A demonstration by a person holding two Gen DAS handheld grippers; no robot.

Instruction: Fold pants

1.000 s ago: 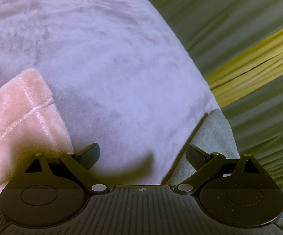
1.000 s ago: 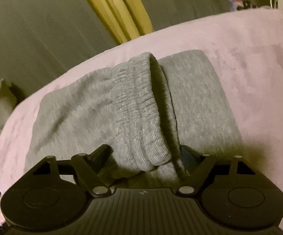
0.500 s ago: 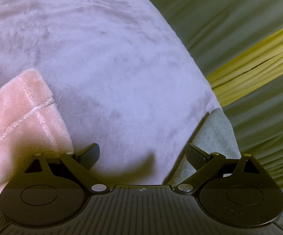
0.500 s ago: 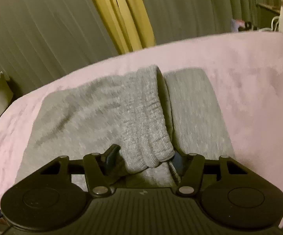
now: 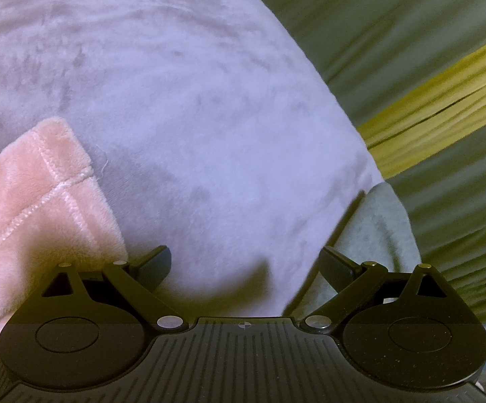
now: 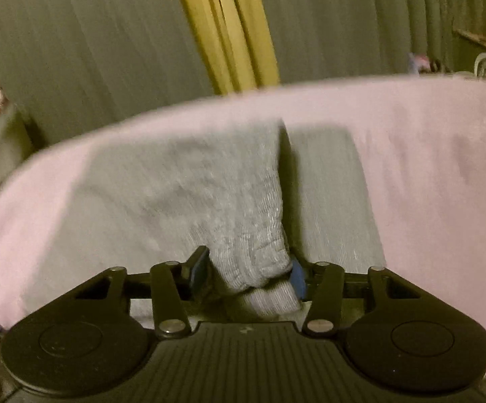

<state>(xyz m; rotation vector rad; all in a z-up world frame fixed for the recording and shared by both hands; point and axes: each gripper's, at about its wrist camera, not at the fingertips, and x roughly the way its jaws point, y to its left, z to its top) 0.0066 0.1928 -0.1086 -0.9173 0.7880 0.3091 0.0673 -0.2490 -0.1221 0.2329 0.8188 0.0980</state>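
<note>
- Right hand-held gripper (image 6: 248, 273): jaws have just been closing, now abt half-way in, w/ the ribbed waistband (image 6: 253, 262) of the grey pants (image 6: 182, 198) bunched between them; both pads touch the fabric, so it has hold of the band.
- Left hand-held gripper (image 5: 244, 263): jaws spread wide, nothing between them, only bare blanket below.
- Pink fleece cloth (image 5: 31, 201) w/ stitched seam sits just beside left gripper's left finger, on the blanket.
- Pants in left view: grey corner (image 5: 374, 221) near the right finger, at the blanket's edge.
- Pants in right view: lying folded on the lilac blanket (image 6: 428, 174), waistband edge lifted into a ridge running away from the gripper; a flatter layer to its right.
- Far: olive curtain (image 6: 75, 43) w/ a yellow strip (image 6: 226, 27) behind the bed; right view blurred.
</note>
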